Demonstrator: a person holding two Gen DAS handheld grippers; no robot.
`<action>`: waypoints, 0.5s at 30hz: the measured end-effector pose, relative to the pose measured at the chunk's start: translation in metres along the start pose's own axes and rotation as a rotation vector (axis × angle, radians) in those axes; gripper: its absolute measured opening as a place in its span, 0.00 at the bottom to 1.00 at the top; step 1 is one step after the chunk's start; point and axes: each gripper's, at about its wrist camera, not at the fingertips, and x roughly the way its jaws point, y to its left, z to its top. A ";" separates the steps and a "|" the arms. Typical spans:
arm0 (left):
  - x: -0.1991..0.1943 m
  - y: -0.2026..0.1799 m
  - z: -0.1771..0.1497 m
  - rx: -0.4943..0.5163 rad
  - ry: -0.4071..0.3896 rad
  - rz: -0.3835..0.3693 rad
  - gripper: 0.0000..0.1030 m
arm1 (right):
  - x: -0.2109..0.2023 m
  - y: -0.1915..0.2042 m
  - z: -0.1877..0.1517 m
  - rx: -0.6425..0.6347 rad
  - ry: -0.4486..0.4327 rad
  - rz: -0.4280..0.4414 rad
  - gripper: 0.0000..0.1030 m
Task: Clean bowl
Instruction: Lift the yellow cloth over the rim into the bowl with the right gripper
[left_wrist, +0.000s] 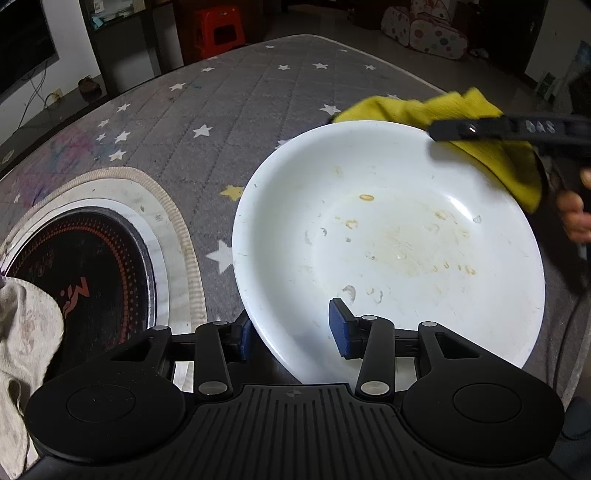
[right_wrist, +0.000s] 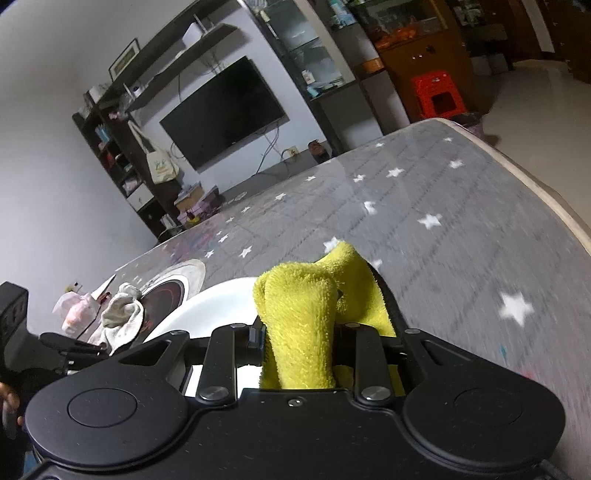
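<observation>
- Sitting on the tabletop (left_wrist: 229, 110), on its gray cover with white stars, is a big white bowl (left_wrist: 388, 236).
- The bowl has small yellow-brown food bits and smears stuck inside it.
- The left hand-held gripper (left_wrist: 291, 332) has its blue pads (left_wrist: 341, 328) on each side of the bowl's near rim, one outside and one inside. There is a gap around the rim, so the pads are not squeezed tight.
- The right hand-held gripper (right_wrist: 299, 347) is pinched tight on a fuzzy yellow cloth (right_wrist: 301, 321).
- The yellow cloth hangs over the bowl's far right edge.
- A round black cooktop (left_wrist: 92, 266) is set in the tabletop just left of the bowl.
- A crumpled white rag (left_wrist: 26, 343) lies on the cooktop's near left side.
</observation>
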 end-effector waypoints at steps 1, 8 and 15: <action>0.000 0.000 0.000 0.002 0.000 0.000 0.43 | 0.003 0.001 0.003 -0.008 0.005 0.003 0.28; 0.000 0.001 0.000 -0.007 -0.002 -0.003 0.43 | 0.037 0.022 0.022 -0.077 0.041 0.037 0.28; 0.000 -0.001 -0.001 -0.034 -0.018 0.008 0.45 | 0.046 0.048 0.016 -0.120 0.016 0.066 0.24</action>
